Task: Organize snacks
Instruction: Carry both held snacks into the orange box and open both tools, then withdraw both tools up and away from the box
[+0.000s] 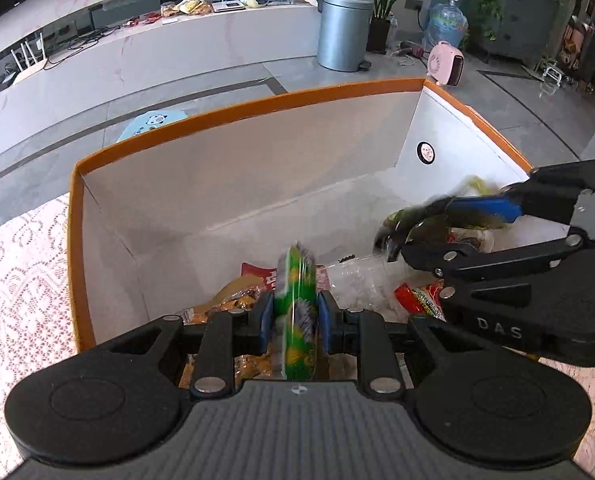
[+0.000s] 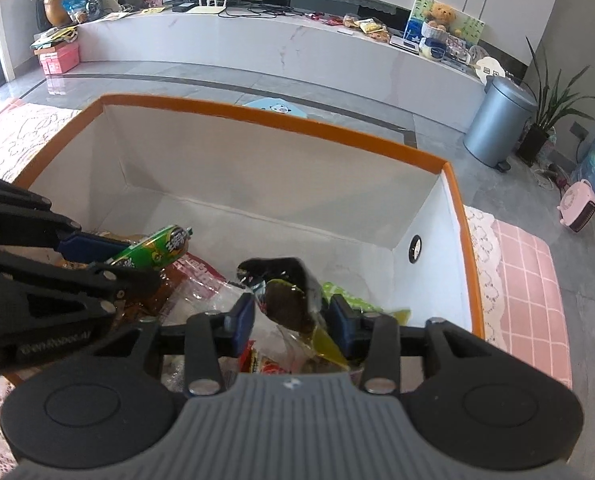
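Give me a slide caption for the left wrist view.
Left gripper clamps a green snack tube over the orange-rimmed box.

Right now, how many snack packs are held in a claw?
2. The green sausage stick is clamped in the left claw; the dark see-through packet sits between the right claw fingers. Both hang over the orange-rimmed box. More snacks lie loose below.

i see a green sausage snack (image 1: pixel 297 312) standing upright at 6 o'clock, a dark wrapped snack (image 2: pixel 287 300) tilted at 3 o'clock, both over the orange-rimmed box (image 1: pixel 233 114).
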Available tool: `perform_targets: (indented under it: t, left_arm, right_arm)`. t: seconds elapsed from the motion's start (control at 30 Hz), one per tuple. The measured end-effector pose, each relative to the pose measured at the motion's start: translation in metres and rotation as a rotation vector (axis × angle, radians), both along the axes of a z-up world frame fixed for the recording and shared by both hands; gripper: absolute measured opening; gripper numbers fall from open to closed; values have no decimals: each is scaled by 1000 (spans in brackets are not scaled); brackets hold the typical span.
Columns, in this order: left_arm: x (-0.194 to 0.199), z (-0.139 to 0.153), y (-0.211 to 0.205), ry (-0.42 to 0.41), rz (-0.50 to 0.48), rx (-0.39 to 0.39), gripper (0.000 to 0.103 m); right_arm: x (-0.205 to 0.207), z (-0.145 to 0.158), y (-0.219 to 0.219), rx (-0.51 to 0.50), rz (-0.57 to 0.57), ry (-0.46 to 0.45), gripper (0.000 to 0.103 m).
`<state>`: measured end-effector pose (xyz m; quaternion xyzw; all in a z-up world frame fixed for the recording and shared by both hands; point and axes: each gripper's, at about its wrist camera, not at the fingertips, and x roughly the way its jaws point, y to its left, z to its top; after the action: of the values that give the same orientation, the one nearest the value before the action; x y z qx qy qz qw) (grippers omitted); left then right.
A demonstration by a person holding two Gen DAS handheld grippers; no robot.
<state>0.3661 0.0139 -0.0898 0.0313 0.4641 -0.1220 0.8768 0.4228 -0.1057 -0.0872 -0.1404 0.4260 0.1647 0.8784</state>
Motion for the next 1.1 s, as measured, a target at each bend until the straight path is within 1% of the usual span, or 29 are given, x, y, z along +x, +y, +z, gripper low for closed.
perform_targets:
  t: [0.03,0.07,0.1,0.13,0.17,0.23,0.33,0.4,0.47,0.5,0.57,0.7,0.73,0.77,0.87,0.93,1.03,1.1]
  left_arm:
    - [-2,3,1,-8,6,-4,34]
    - [-2,6,2,-15,8,-10,42]
    - [-5,10,4,-27,15,-13,45]
    - [-8,14,6,-40,22,-10,52]
    - [-10,18,8,-52,27,-6,59]
    - [-16,28,11,-75,39,-7,64]
    - [-27,43,16,-106,64,-19,66]
    - [-35,55,17,-137,84,-24,67]
    - [-52,70,17,-195,115,-17,67]
    - [-59,77,16,-232,129,-13,68]
    - [-79,93,15,-300,139,-12,74]
    - [-118,124,12,-408,189,22,79]
    - [-129,131,11,-431,205,30,82]
    - [-137,137,9,-452,212,31,85]
    - [-167,154,6,-515,207,9,89]
    - [-180,160,4,-533,206,13,90]
    - [-197,165,-1,-553,214,23,96]
    - [-206,166,-1,-557,228,15,96]
  right_arm:
    - [-2,2,-1,3,-1,-5,45]
    - [-2,4,-1,7,1,-8,52]
    - [-3,6,-1,6,-3,-7,56]
    - [-4,9,-2,-1,-9,-15,62]
    - [-6,12,-2,-8,-15,-27,66]
    - [-11,17,-5,-2,-24,-34,69]
    - [-20,29,-8,17,-43,-39,71]
    - [-27,36,-9,21,-53,-50,74]
    - [-38,48,-8,21,-59,-70,82]
    - [-43,54,-8,22,-63,-85,83]
    - [-57,70,-10,32,-71,-119,84]
    - [-88,103,-16,55,-78,-182,91]
    - [-96,110,-17,58,-81,-194,93]
    - [-106,118,-19,62,-89,-208,96]
    - [-136,138,-26,81,-114,-249,97]
    - [-157,148,-31,100,-126,-265,99]
    - [-191,161,-38,132,-139,-292,99]
    - [-212,166,-41,141,-148,-319,99]
